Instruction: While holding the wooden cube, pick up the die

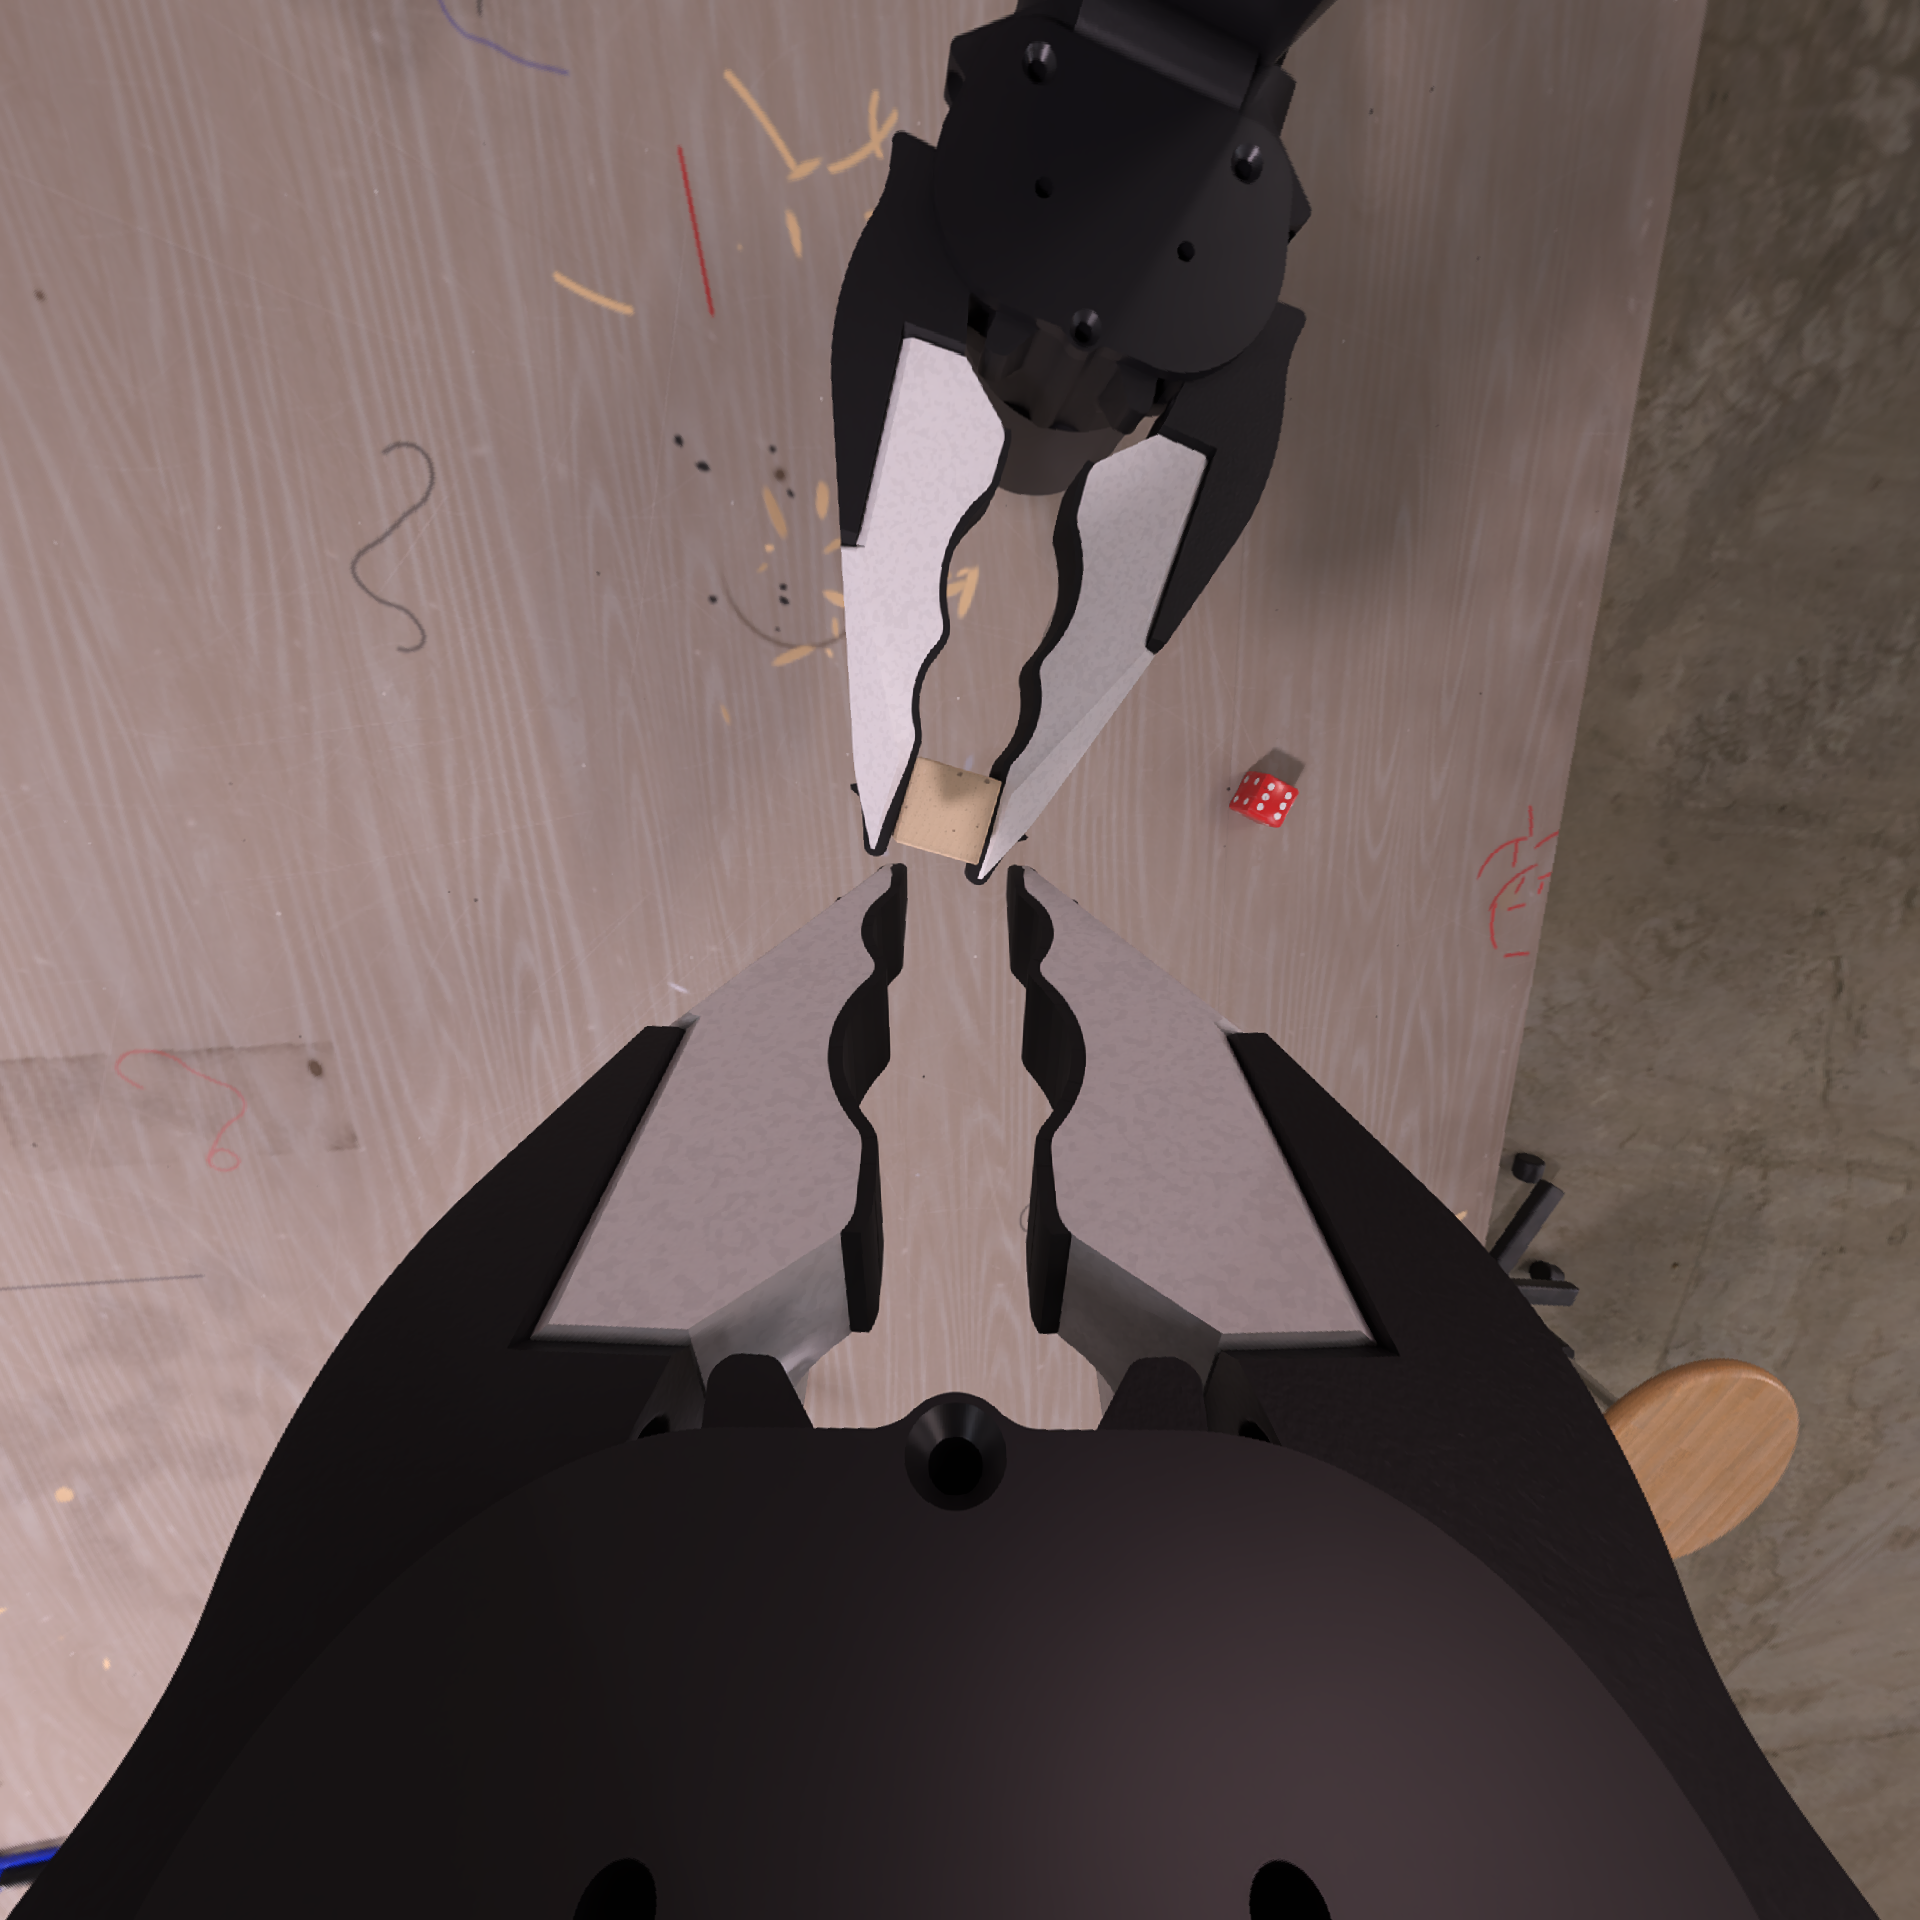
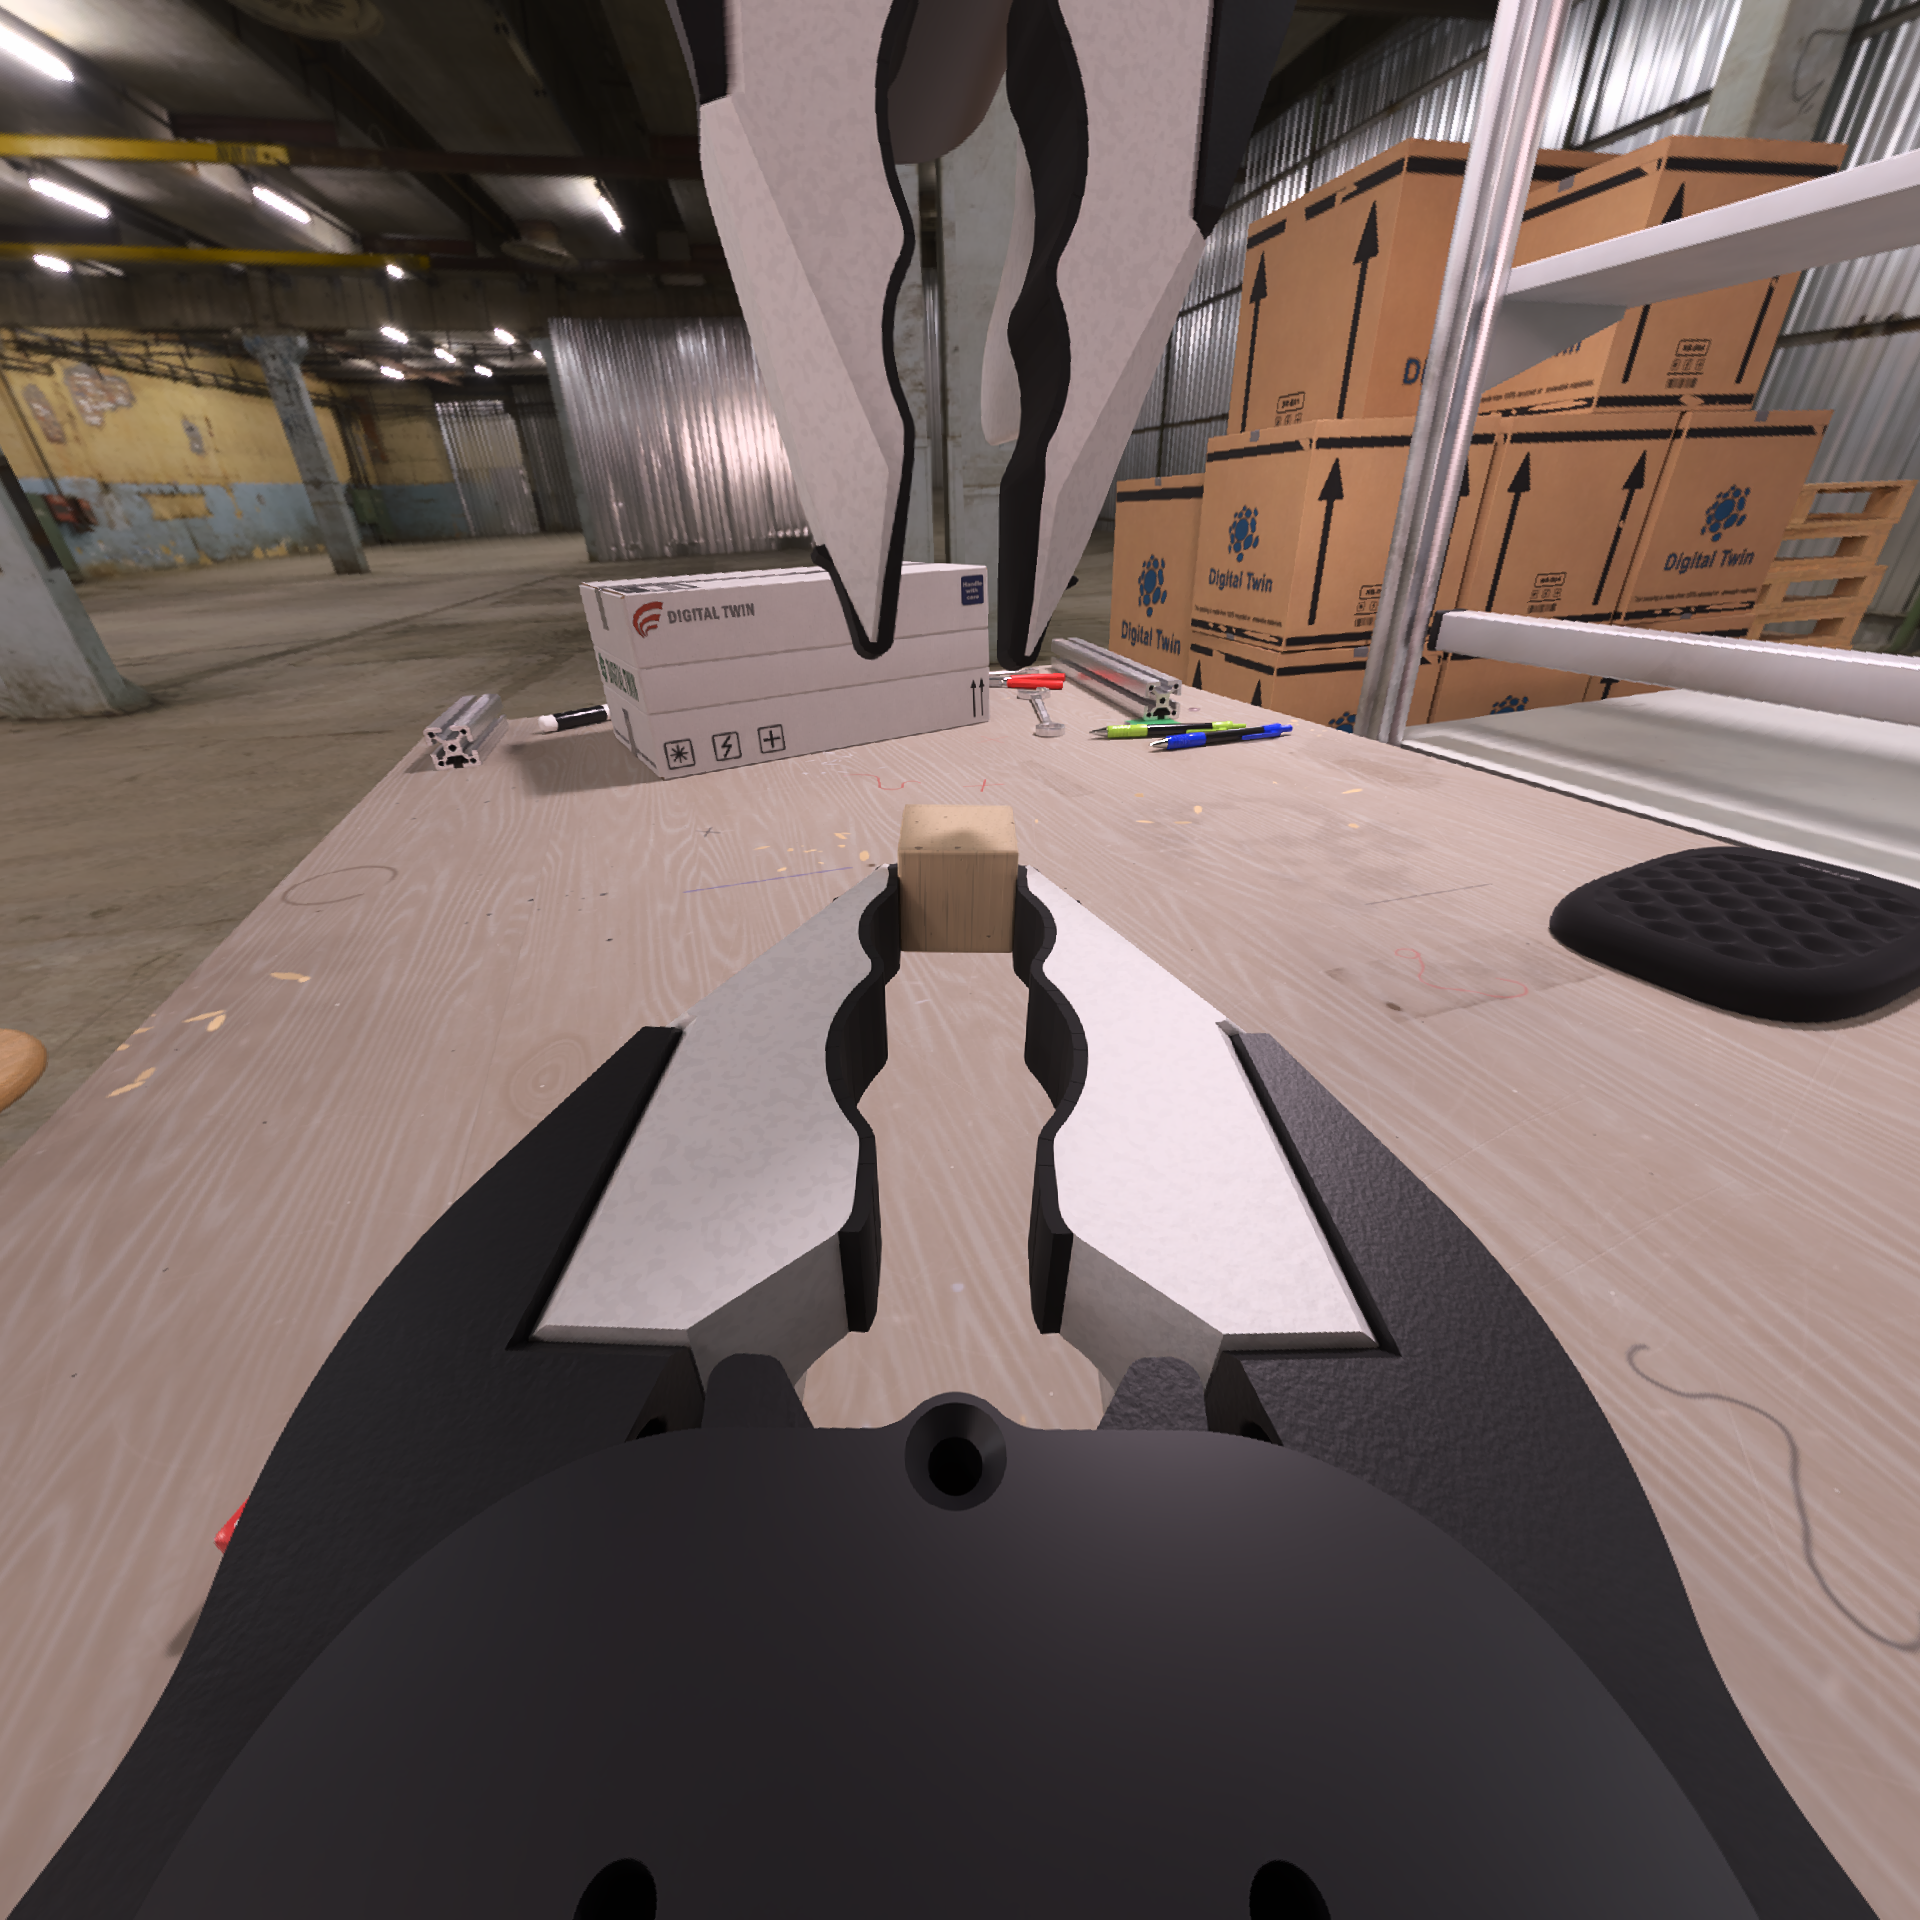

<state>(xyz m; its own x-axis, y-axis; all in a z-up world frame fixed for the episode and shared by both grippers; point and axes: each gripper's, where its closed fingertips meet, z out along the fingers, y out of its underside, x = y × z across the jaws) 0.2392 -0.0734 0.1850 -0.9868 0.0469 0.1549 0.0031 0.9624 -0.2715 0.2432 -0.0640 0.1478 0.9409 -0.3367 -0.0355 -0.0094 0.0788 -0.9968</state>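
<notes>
1. The right tool (image 2: 956, 883) is clenched on the wooden cube (image 2: 957, 878) – pinched at its fingertips, above the bench (image 2: 416, 1091).
2. The left tool (image 1: 956, 878) points down just over the cube, tips parted, grasping nothing.
3. The red die (image 1: 1263, 799) lies on the bench, off to the right of the left tool's tips – apart from both tools.

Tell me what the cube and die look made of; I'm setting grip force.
Wooden cube: pale unfinished wood, matte, with faint grain lines, clamped between the right gripper's fingers. Die: glossy red with white pips, probably plastic, lying free on the table.
</notes>
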